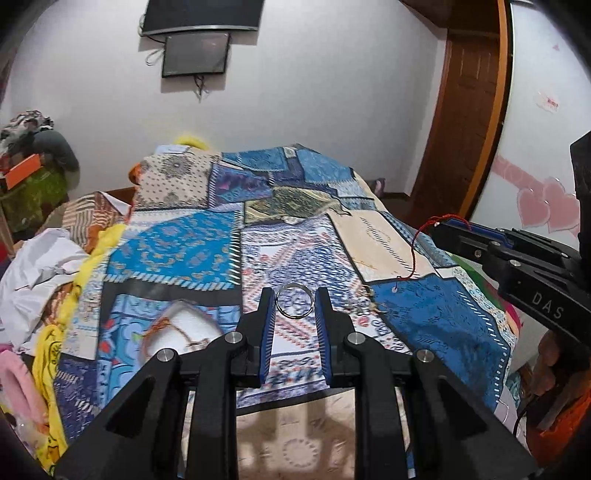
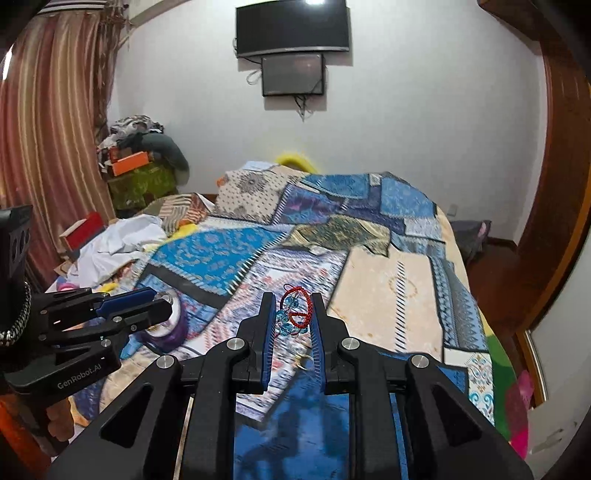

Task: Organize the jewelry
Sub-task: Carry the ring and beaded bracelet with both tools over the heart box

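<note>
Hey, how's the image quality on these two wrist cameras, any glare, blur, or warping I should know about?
Left wrist view: fisheye bends the brown wooden door frame; the thin silver metal ring between the left gripper fingers is sharp; bottom foreground soft. Right wrist view: ceiling-light glare on the black wall-mounted television; the patchwork blue bedspread smears near the right gripper, which holds the red cord bracelet with blue beads.

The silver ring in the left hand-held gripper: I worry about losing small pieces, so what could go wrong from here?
1. The silver ring sits only at the tips of the left hand-held gripper; it could slip out onto the busy patchwork bedspread and be hard to spot.
2. The red cord bracelet in the right hand-held gripper dangles loosely and might snag.
</note>
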`<action>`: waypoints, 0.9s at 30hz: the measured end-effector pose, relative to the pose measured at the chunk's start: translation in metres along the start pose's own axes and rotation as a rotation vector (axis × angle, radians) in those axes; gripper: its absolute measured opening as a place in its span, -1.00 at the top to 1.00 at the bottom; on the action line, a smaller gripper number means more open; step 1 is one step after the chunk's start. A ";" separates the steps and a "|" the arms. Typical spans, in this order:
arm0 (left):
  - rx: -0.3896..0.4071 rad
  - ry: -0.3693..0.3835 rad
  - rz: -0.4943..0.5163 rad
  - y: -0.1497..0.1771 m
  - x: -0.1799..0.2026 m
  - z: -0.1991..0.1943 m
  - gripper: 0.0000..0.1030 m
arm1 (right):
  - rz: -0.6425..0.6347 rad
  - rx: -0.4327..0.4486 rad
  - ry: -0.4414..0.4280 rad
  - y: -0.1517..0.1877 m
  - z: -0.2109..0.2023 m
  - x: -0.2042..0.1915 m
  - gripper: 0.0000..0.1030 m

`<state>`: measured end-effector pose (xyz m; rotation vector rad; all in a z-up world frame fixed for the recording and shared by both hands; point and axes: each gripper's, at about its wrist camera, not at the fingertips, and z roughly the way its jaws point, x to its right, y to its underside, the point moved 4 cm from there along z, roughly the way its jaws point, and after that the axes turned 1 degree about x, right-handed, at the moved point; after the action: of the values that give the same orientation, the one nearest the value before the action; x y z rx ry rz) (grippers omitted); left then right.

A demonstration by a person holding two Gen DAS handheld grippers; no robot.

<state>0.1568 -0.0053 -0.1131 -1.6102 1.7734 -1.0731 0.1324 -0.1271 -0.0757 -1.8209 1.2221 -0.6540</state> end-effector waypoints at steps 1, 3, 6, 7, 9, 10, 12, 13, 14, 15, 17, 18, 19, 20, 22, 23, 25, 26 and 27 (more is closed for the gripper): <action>0.004 -0.006 -0.005 0.000 -0.004 -0.002 0.61 | -0.004 0.004 -0.007 -0.002 0.000 -0.003 0.69; 0.013 -0.024 -0.018 0.002 -0.014 -0.009 0.61 | -0.018 0.013 -0.025 -0.006 0.003 -0.014 0.69; 0.022 -0.049 -0.035 0.005 -0.027 -0.017 0.61 | -0.039 0.020 -0.056 -0.011 0.005 -0.030 0.69; 0.024 -0.059 -0.041 0.006 -0.032 -0.019 0.61 | -0.047 0.022 -0.066 -0.011 0.005 -0.035 0.69; 0.029 -0.075 -0.051 0.009 -0.041 -0.024 0.61 | -0.062 0.025 -0.084 -0.013 0.007 -0.045 0.69; 0.030 -0.082 -0.055 0.010 -0.045 -0.025 0.61 | -0.072 0.025 -0.097 -0.014 0.010 -0.052 0.69; 0.034 -0.099 -0.066 0.011 -0.054 -0.029 0.61 | -0.085 0.024 -0.116 -0.016 0.013 -0.061 0.69; 0.036 -0.108 -0.071 0.012 -0.058 -0.030 0.61 | -0.092 0.021 -0.126 -0.016 0.016 -0.066 0.69; 0.039 -0.117 -0.076 0.013 -0.063 -0.032 0.61 | -0.101 0.018 -0.136 -0.017 0.019 -0.072 0.69; 0.041 -0.127 -0.082 0.014 -0.068 -0.033 0.61 | -0.105 0.017 -0.142 -0.018 0.021 -0.075 0.69; 0.043 -0.141 -0.093 0.015 -0.077 -0.033 0.61 | -0.110 0.012 -0.162 -0.020 0.028 -0.083 0.69; 0.042 -0.152 -0.100 0.016 -0.082 -0.034 0.61 | -0.109 0.009 -0.173 -0.020 0.031 -0.086 0.69; 0.041 -0.159 -0.105 0.017 -0.086 -0.033 0.61 | -0.109 0.006 -0.181 -0.020 0.032 -0.088 0.69; 0.038 -0.168 -0.112 0.019 -0.090 -0.033 0.61 | -0.111 0.003 -0.188 -0.020 0.036 -0.091 0.69; 0.029 -0.181 -0.125 0.023 -0.099 -0.029 0.61 | -0.117 -0.003 -0.197 -0.020 0.040 -0.096 0.69; 0.021 -0.188 -0.135 0.025 -0.105 -0.026 0.61 | -0.120 -0.008 -0.204 -0.019 0.042 -0.099 0.69; 0.005 -0.198 -0.148 0.030 -0.114 -0.022 0.61 | -0.125 -0.019 -0.217 -0.019 0.050 -0.104 0.69; -0.002 -0.200 -0.153 0.032 -0.117 -0.020 0.61 | -0.126 -0.024 -0.222 -0.018 0.052 -0.106 0.69; -0.009 -0.201 -0.159 0.034 -0.120 -0.017 0.61 | -0.126 -0.032 -0.230 -0.017 0.056 -0.108 0.69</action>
<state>0.1438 0.1151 -0.1483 -1.8208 1.5434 -0.9358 0.1421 -0.0052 -0.0878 -1.9514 0.9781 -0.4801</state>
